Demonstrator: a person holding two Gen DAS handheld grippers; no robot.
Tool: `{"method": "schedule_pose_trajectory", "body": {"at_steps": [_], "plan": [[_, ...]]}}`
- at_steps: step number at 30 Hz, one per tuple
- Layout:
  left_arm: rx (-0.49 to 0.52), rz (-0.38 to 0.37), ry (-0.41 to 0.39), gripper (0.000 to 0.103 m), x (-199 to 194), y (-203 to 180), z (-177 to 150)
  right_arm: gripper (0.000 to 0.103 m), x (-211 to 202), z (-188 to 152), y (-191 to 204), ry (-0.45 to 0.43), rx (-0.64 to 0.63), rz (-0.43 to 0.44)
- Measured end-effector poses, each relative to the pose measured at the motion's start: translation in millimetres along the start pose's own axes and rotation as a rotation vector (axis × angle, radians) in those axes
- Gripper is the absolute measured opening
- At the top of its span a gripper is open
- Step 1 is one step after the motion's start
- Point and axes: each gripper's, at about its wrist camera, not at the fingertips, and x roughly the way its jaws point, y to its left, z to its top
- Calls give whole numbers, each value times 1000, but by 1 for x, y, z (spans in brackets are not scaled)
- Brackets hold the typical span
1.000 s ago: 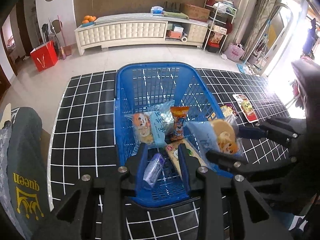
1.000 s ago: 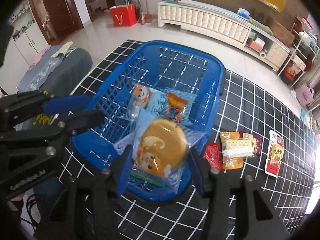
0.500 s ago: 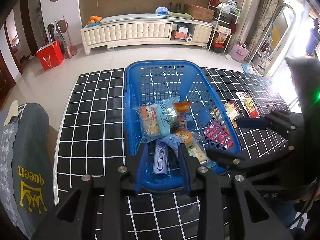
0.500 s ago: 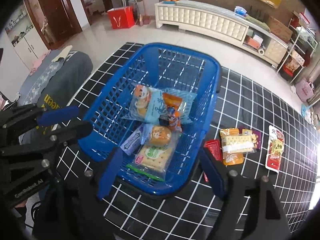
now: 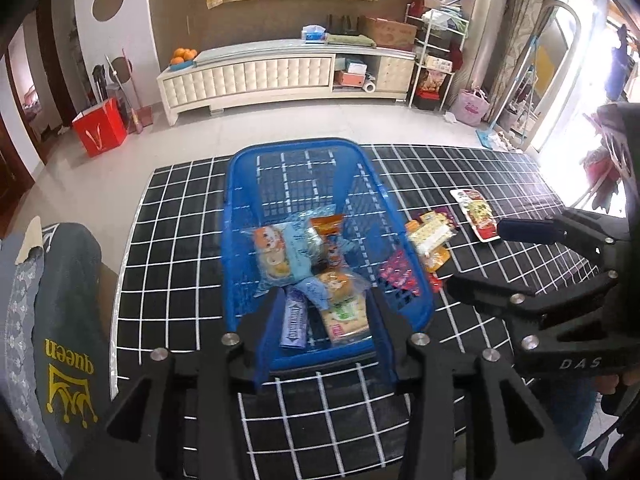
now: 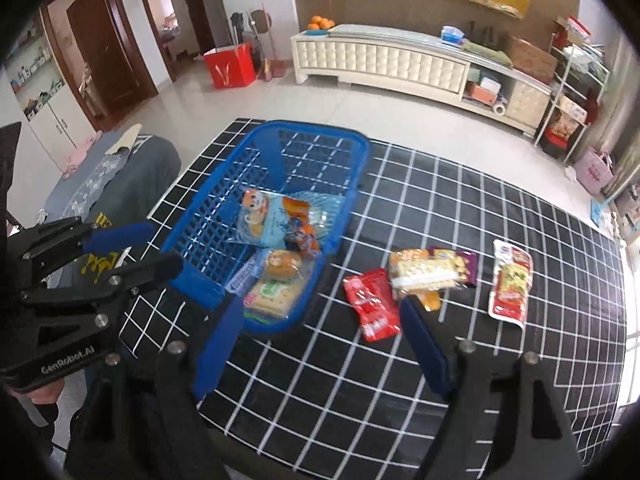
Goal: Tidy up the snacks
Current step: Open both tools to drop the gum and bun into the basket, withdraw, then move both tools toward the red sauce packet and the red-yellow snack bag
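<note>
my right tool (image 6: 320,340) hangs with its blue-padded fingers (image 6: 424,344) spread wide and nothing between them, over the checked bench (image 6: 360,392) just short of the red packet (image 6: 372,304). my left tool (image 5: 322,332) is also apart and holds nothing; its fingers (image 5: 276,340) frame the near end of the basket (image 5: 240,216). in the right view the left tool (image 6: 132,248) shows at the left edge, beside the basket's (image 6: 200,216) near corner; in the left view the right tool (image 5: 500,256) shows at the right, over the bench (image 5: 180,280).

inside the basket, at the near end, a cracker pack (image 5: 346,314) lies flat with a round bun (image 5: 338,286) in clear wrap overlapping its far edge, and a purple bar (image 5: 294,320) just to their left. farther in sit a pale blue bag (image 5: 280,252) with a cartoon face and an orange packet (image 5: 328,232) leaning against it.

outside, right of the basket on the bench, the red packet lies nearest the basket wall. just beyond it is a biscuit pack (image 6: 424,274) resting on an orange sachet (image 6: 428,300), with a purple wrapper (image 6: 464,264) touching its far side. a long red-and-white pack (image 6: 510,284) lies apart, farther right.

a grey cloth (image 5: 68,320) printed "queen" drapes beside the bench on the left. across the floor stands a white cabinet (image 5: 280,76) with oranges (image 5: 184,55) on it, and a red bag (image 5: 100,128) near the wall.
</note>
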Motion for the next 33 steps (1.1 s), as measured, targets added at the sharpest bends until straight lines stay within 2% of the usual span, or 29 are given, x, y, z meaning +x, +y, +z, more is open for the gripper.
{"method": "schedule_pose_trajectory", "body": {"at_steps": [6,7,8,11,15,22,33], "plan": [[47,-11,-11,45,-9,-40,3,84,-26,-18,-32,-29,47,-29],[56,-13,-14,48,-10,-48,3,84,-29,-21,-37,-34,56,-34],[66,-19,-18,57,-12,-55,3,84,-33,-24,-43,-37,63,-37],[92,-27,-27,59,-15,-78,3,84,-40,-33,-57,-41,82,-43],[110,-30,-24,69,-12,-100,0,84,-44,-44,-73,-44,98,-48],[96,-43,18,69,4,-124,-4,84,-46,-62,-105,-44,128,-51],[-3,-89,105,69,47,-164,-8,84,-26,-88,-162,-20,198,-61]]}}
